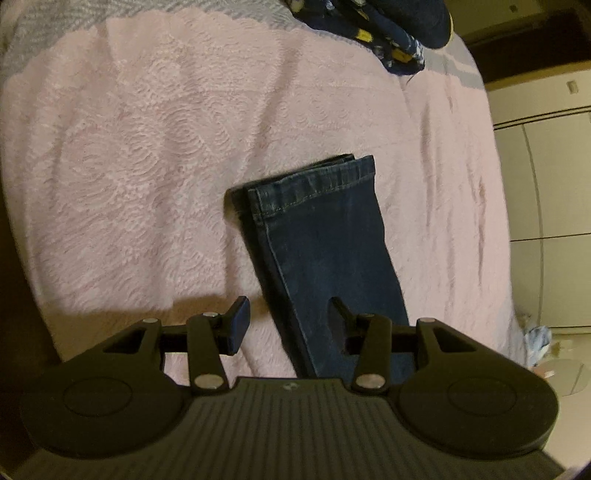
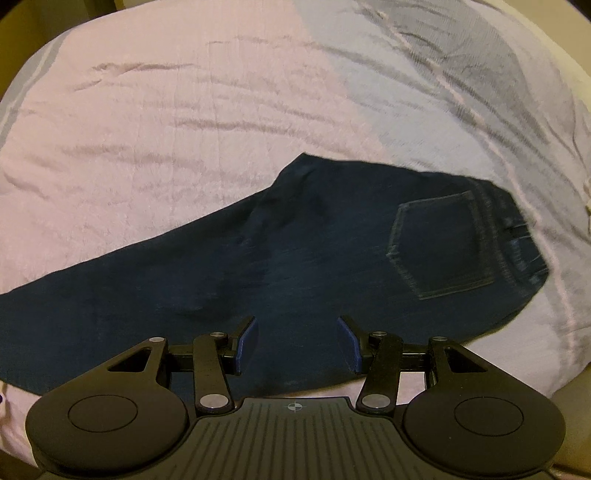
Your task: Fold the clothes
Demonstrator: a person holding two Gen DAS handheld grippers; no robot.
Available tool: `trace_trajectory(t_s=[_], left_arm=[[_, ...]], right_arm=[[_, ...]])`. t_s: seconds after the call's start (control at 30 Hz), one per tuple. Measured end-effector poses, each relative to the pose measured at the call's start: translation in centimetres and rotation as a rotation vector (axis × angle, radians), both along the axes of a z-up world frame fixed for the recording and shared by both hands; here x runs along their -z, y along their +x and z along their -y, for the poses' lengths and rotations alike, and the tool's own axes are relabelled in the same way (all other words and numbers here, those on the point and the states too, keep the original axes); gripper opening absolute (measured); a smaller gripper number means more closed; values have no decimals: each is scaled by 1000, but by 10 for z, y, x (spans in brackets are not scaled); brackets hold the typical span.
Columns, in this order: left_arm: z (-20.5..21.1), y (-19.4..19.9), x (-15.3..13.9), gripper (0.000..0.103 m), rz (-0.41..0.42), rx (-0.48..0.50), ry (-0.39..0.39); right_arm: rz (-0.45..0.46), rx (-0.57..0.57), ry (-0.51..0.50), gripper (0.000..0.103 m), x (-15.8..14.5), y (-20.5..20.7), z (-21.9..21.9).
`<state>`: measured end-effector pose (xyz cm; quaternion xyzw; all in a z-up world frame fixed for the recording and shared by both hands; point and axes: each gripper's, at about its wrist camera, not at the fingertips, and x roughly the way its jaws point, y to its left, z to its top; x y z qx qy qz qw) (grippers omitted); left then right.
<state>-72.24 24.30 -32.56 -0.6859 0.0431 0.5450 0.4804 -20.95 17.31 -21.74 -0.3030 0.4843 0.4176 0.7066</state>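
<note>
Dark blue jeans (image 1: 325,251) lie flat on a pink bedspread (image 1: 147,147), folded lengthwise with one leg on the other. The left wrist view shows the hem end, stitched cuffs pointing away. My left gripper (image 1: 290,325) hovers open over the leg, its right finger above the denim and its left finger above the bedspread. In the right wrist view the seat of the jeans (image 2: 295,251) with a back pocket (image 2: 439,243) and waistband lies to the right. My right gripper (image 2: 295,343) is open just above the seat, nothing between its fingers.
A heap of dark patterned clothes (image 1: 376,26) sits at the far edge of the bed. The bedspread turns grey-striped (image 2: 461,92) toward the right. The bed's edge (image 1: 495,221) drops off to a pale tiled floor (image 1: 546,184) on the right.
</note>
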Motion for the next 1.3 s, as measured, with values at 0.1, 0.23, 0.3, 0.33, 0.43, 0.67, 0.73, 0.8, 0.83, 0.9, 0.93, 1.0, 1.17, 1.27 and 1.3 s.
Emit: trace_trajectory(t_s=[0.1, 0.23, 0.3, 0.33, 0.43, 0.67, 0.73, 0.8, 0.83, 0.9, 0.93, 1.0, 1.17, 1.27, 1.3], left_arm=[[-1, -3, 10, 41, 22, -7, 30], [0, -8, 23, 41, 63, -44, 82], [1, -10, 28, 41, 81, -52, 93], [2, -11, 31, 41, 86, -55, 102], [6, -14, 37, 40, 103, -72, 130], [14, -15, 34, 40, 139, -82, 222], [15, -15, 33, 40, 140, -81, 240], [15, -14, 34, 40, 136, -84, 252], [15, -13, 34, 40, 135, -85, 258], [15, -12, 34, 40, 132, -88, 271], [15, -12, 35, 39, 130, -89, 277], [15, -11, 35, 37, 127, -92, 289], [17, -8, 39, 37, 118, -104, 302], [19, -6, 45, 37, 112, -116, 295], [20, -6, 46, 35, 111, -120, 293]], right_arm=[[-19, 15, 0, 51, 16, -3, -5], [-40, 21, -14, 51, 36, -10, -6], [-43, 12, -23, 51, 45, -15, -5], [-42, 11, -31, 51, 50, -16, -3], [-41, 18, -41, 51, 61, -18, 1], [-16, 81, 22, 51, 74, -10, 7], [-19, 96, 26, 51, 79, -6, 7], [-22, 100, 13, 51, 86, -5, 6], [-24, 99, 10, 51, 89, -5, 7], [-20, 84, 10, 51, 95, -9, 8], [-13, 73, 11, 51, 98, -11, 9], [0, 52, 14, 51, 101, -13, 9], [10, 13, 32, 51, 106, -11, 6], [0, 8, 44, 51, 108, -5, 5], [-4, 5, 47, 51, 108, -4, 5]])
